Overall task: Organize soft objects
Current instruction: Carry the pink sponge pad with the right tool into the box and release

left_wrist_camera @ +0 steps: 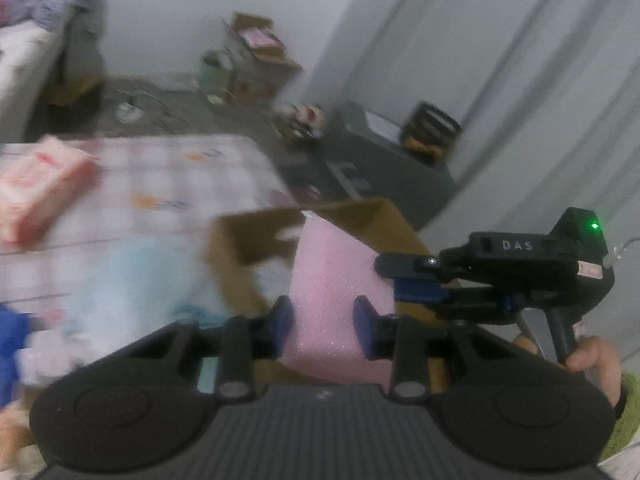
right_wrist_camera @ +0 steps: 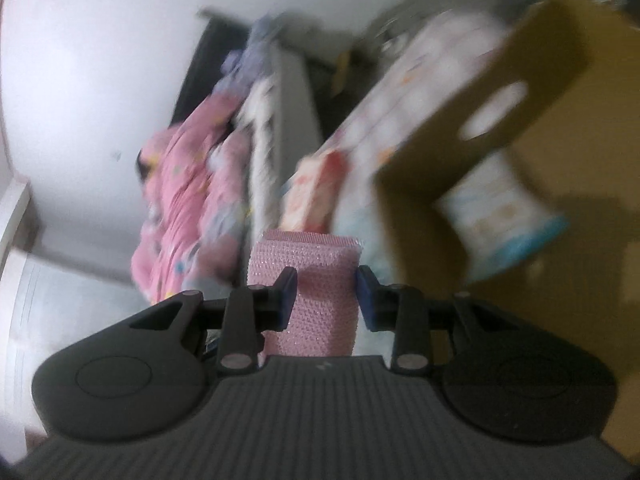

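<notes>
The left gripper [left_wrist_camera: 323, 328] clamps a pink foam block [left_wrist_camera: 336, 280], and the right gripper [right_wrist_camera: 326, 298] clamps a pink sparkly sponge [right_wrist_camera: 306, 280]. Both pink pieces run lengthwise away from the fingers, their near ends hidden behind the gripper bodies. An open cardboard box [left_wrist_camera: 240, 256] lies just beyond, blurred. The patterned bedding [left_wrist_camera: 160, 184] and the pink packet [left_wrist_camera: 36, 188] on it are smeared

Your left gripper [left_wrist_camera: 323, 320] clamps a pink sponge [left_wrist_camera: 336, 280] at lower centre. Behind it sits an open cardboard box [left_wrist_camera: 240, 264]. Your right gripper [left_wrist_camera: 416, 280] reaches in from the right, hand [left_wrist_camera: 596, 364] below.
</notes>
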`<state>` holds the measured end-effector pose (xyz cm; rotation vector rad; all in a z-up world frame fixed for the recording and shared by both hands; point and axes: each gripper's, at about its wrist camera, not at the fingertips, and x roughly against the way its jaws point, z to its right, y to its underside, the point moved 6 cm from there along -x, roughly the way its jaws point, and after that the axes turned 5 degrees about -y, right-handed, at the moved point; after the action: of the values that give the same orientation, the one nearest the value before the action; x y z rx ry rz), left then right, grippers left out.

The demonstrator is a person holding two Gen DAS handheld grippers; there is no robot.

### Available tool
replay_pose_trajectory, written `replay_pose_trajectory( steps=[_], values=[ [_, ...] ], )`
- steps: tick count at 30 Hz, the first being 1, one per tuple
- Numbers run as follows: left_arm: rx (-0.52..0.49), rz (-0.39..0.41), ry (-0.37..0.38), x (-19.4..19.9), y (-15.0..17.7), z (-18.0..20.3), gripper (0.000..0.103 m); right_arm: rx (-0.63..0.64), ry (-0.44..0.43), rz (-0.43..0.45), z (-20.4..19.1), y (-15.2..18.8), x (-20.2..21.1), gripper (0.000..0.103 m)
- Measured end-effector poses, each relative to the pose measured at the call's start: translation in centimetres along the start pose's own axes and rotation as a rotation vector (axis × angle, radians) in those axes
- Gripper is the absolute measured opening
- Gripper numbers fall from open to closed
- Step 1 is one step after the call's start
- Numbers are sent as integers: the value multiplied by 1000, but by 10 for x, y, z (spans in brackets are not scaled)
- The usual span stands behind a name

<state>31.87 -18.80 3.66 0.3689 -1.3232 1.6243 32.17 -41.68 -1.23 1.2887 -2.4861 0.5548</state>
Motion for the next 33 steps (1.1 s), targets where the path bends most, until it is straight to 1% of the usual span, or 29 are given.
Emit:
replay_pose_trajectory(
  steps=[4,7,10,12,14,17,20,22,24,26,31,33],
  values=[
    [-22,-68,6,-57,-3,29,35,-46,52,49,49,-29,28,32],
    [-31,-99,-8,-89,-7,41,35,-46,91,76,72,-52,31,31],
    [-21,-124,-38,-120,-13,44,34,-18,141,93,88,-77,22,31],
    [-26,-137,-75,-138,-15,48,33,4,177,95,97,-90,12,31],
    [-37,-154,-117,-153,-16,48,34,51,232,97,102,-105,-1,31],
    [-37,-172,-142,-165,-15,46,35,131,321,90,111,-113,-22,31],
    [-23,-167,-150,-159,-16,40,36,172,370,89,120,-118,-37,31],
    [-26,-152,-147,-149,-18,37,39,167,368,90,125,-119,-39,31],
    [-42,-123,-154,-137,-22,36,43,163,366,90,126,-117,-36,31],
    [-59,-89,-161,-118,-26,33,51,175,378,90,125,-115,-33,30],
    [-63,-35,-175,-70,-28,15,64,253,477,78,122,-108,-46,33],
    [-63,-9,-196,-49,-26,2,68,230,459,65,123,-106,-52,33]
  ],
)
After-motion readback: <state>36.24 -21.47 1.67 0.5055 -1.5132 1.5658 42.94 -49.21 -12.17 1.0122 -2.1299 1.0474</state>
